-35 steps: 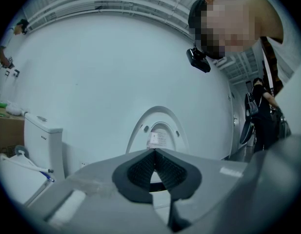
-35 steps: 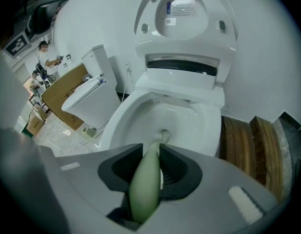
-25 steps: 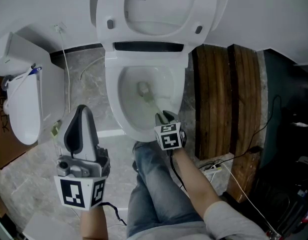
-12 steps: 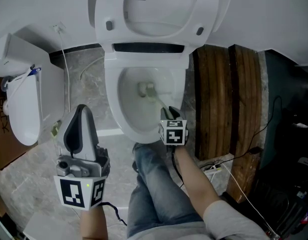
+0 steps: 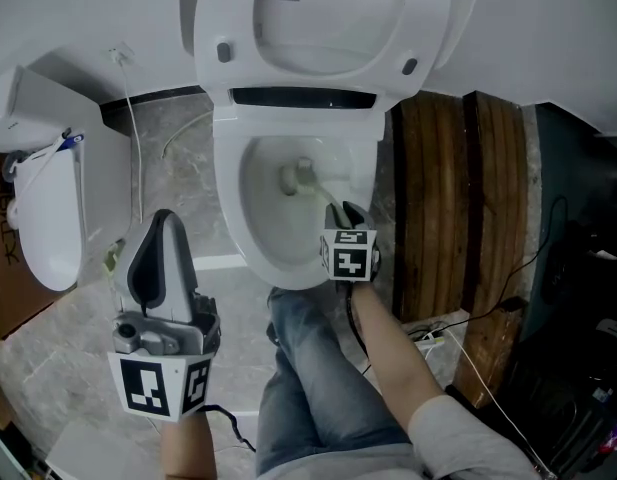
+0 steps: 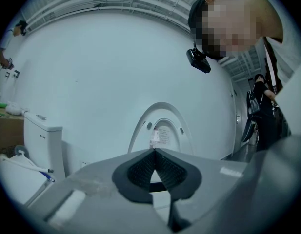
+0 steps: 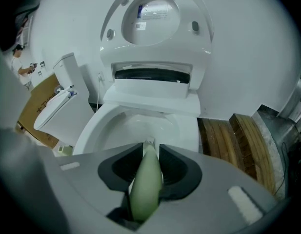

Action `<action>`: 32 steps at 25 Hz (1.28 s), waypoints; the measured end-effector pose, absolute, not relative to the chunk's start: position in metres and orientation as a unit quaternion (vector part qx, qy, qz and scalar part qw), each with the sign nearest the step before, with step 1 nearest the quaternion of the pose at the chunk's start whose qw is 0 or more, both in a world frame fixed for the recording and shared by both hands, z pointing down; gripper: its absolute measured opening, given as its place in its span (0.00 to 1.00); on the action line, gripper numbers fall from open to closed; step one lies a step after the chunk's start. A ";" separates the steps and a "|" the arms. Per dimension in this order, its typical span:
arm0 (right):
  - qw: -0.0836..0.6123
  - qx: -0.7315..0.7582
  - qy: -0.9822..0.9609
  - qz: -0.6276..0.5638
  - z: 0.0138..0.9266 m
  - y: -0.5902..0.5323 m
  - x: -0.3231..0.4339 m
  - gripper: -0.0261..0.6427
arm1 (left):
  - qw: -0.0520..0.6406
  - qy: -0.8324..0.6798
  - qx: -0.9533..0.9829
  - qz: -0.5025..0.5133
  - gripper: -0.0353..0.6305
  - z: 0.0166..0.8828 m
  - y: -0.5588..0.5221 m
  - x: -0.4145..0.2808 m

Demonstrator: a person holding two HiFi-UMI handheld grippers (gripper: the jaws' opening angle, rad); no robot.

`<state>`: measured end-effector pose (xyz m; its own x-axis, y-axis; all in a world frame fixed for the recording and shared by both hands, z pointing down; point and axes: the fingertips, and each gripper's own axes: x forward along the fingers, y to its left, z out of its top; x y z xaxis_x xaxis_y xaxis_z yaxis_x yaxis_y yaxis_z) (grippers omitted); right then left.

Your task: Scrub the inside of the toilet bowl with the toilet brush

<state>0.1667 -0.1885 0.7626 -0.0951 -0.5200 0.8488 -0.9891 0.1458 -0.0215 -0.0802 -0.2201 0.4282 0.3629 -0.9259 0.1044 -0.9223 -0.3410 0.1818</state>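
Over the last second the right gripper (image 5: 340, 213) has slid a little toward the right side and back of the toilet bowl (image 5: 231, 203), and the head of the toilet brush (image 5: 300, 175) has shifted with it, from the middle of the bowl's bottom toward the right of the outlet. The left gripper (image 5: 165, 218) has not moved; it hangs over the floor to the left of the bowl, pointing up and away from it.

The right gripper sits above the bowl's front right rim, its jaws clamped on the pale green handle, which runs down and forward between them into the bowl. In the right gripper view the handle fills the gap between the pads and only a sliver of the bristle end shows beyond it. The left gripper's jaws are pressed together with nothing between them, and past them stands the raised seat and lid (image 6: 162, 130), upright behind the bowl.

The scrub looks to be in mid course. The brush is down in the deepest part of the bowl, apparently touching the porcelain near the outlet. The side walls, the front slope and the band under the rim probably remain to be worked, though the pictures cannot show which parts have already been covered; the porcelain looks evenly pale everywhere. Returning the brush to a holder is also left, and no holder is in view near the bowl.
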 end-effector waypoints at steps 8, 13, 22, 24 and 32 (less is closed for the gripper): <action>0.370 0.556 -0.672 0.319 0.770 -0.200 0.152 0.20 | 0.109 -0.570 0.814 -0.007 0.06 0.433 -0.226 -0.088; 0.370 0.537 -0.690 0.312 0.768 -0.208 0.132 0.20 | 0.113 -0.573 0.811 -0.005 0.06 0.437 -0.229 -0.094; 0.386 0.493 -0.720 0.299 0.769 -0.210 0.102 0.19 | 0.117 -0.570 0.813 -0.007 0.06 0.438 -0.243 -0.097; 0.389 0.483 -0.726 0.296 0.766 -0.209 0.099 0.19 | 0.117 -0.568 0.815 -0.007 0.06 0.437 -0.247 -0.096; 0.383 0.469 -0.738 0.298 0.755 -0.201 0.096 0.20 | 0.110 -0.557 0.823 -0.013 0.06 0.424 -0.255 -0.084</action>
<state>0.0957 -0.2014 0.7546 -0.2668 -0.4633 0.8451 -0.9201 0.3834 -0.0803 -0.0839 -0.2553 0.4237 0.3788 -0.9199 0.1012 -0.9142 -0.3549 0.1956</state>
